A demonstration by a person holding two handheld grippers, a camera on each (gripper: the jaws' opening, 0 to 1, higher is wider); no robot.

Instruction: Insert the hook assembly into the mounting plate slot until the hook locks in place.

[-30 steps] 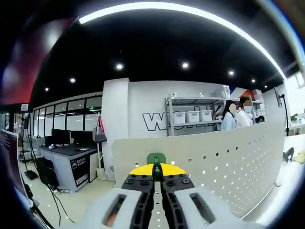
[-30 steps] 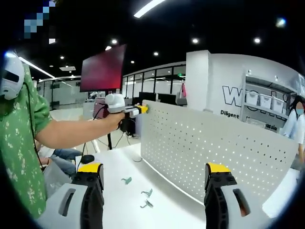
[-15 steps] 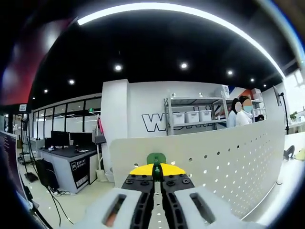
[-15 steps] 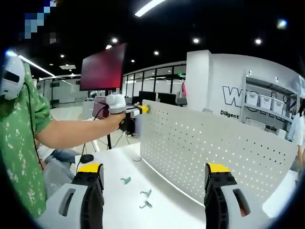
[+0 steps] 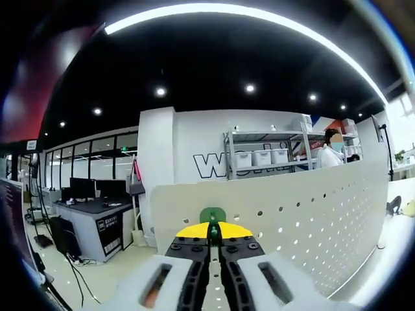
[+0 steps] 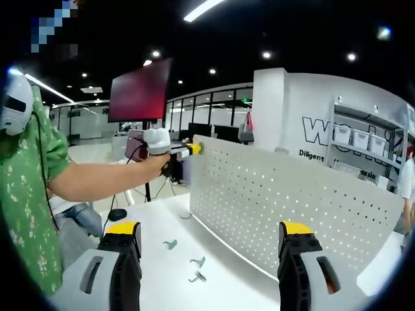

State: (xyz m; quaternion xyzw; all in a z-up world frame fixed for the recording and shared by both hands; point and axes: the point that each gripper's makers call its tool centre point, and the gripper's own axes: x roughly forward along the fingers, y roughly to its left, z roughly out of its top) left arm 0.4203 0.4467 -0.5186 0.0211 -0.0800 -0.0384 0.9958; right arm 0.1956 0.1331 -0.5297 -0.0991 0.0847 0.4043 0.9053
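The right gripper view shows spare hooks lying on the table between the wide-spread right gripper jaws, while the left gripper pinches a green hook against the pegboard top edge.

Surface: a white table lay ahead of the right gripper's jaws.
On it: three small green hooks between those jaws; a white perforated mounting plate stood upright beyond them.

- Green hook — mostly hidden between the left gripper jaws.
- Plate — its far end cut off.
- Three loose hooks on the table — too small to make out.
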